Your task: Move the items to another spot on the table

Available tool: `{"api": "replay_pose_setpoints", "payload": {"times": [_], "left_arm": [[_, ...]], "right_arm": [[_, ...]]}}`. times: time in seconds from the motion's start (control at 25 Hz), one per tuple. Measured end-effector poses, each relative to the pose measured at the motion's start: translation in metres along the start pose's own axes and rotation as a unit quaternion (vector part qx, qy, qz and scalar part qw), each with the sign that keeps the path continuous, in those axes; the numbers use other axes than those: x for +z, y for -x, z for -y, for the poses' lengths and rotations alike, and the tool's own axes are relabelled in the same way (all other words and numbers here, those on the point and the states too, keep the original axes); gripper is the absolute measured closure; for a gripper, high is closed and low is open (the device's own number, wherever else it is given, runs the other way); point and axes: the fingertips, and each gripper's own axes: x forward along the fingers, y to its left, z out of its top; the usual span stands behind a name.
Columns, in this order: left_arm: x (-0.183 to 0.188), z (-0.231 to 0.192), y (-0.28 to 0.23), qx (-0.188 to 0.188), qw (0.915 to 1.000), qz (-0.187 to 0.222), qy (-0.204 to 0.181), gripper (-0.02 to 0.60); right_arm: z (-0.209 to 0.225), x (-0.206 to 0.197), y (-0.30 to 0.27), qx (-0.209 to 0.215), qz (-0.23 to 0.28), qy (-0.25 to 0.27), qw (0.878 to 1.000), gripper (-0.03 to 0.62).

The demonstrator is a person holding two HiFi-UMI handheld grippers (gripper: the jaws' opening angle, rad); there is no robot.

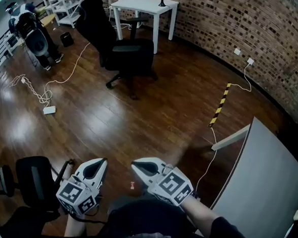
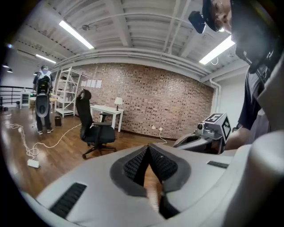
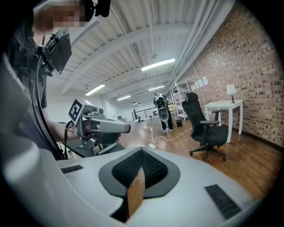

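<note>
Nothing is being carried just now. The left tongs (image 2: 148, 149) have their tips together with nothing between the pads, and the right tongs (image 3: 141, 151) are pressed shut and empty as well. Both are held out side by side over the wooden floor (image 1: 139, 115), pointing into the room. None of the items to be moved shows in any view, so I cannot say where they lie. My guess is that they sit on the pale grey worktop (image 1: 266, 185) at the near right, but only a bare part of it is visible. I judge the work to be between steps. The next move calls for turning towards that slab, finding an item, and opening one pair of tongs before coming down on it. Only the head view catches the worktop, along with the striped cable cover (image 1: 220, 103) on the floor. The two gripper views show the tips meeting plainly. They also show what the head view does not: the ceiling lights, and the standing person (image 2: 42, 104) at full height beyond the black office chair (image 1: 118, 47) and the white table (image 1: 141, 4).
</note>
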Motion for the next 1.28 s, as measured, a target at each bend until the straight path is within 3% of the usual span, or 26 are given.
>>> {"api": "replay_pose_setpoints", "payload": {"times": [0.24,0.44,0.56,0.68,0.88,1.0,1.12,1.28], "left_arm": [[0.013,0.016,-0.068,-0.091,0.9952,-0.027,-0.021,0.572],[0.024,0.015,-0.118,-0.179,0.982,-0.044,-0.04,0.571],[0.027,0.009,-0.139,-0.24,0.9683,-0.06,-0.032,0.571],[0.041,-0.004,-0.15,-0.293,0.9541,-0.058,-0.023,0.571],[0.054,-0.028,-0.162,-0.359,0.9304,-0.055,-0.047,0.571],[0.055,-0.038,-0.172,-0.392,0.9178,-0.055,-0.032,0.571],[0.049,-0.029,-0.182,-0.427,0.9015,-0.064,-0.028,0.571],[0.044,0.0,-0.196,-0.48,0.8722,-0.086,-0.04,0.571]], "right_arm": [[0.05,-0.009,0.031,-0.081,0.011,-0.045,0.996,0.612],[0.088,-0.018,0.047,-0.175,0.012,-0.083,0.981,0.612],[0.103,-0.015,0.04,-0.232,0.014,-0.085,0.969,0.612],[0.104,0.002,0.017,-0.255,0.022,-0.071,0.964,0.612],[0.115,0.029,-0.011,-0.303,0.048,-0.065,0.949,0.611],[0.124,0.03,-0.015,-0.34,0.056,-0.057,0.937,0.611],[0.128,0.024,0.001,-0.391,0.063,-0.063,0.916,0.611],[0.125,0.015,0.033,-0.455,0.076,-0.089,0.883,0.611]]}}
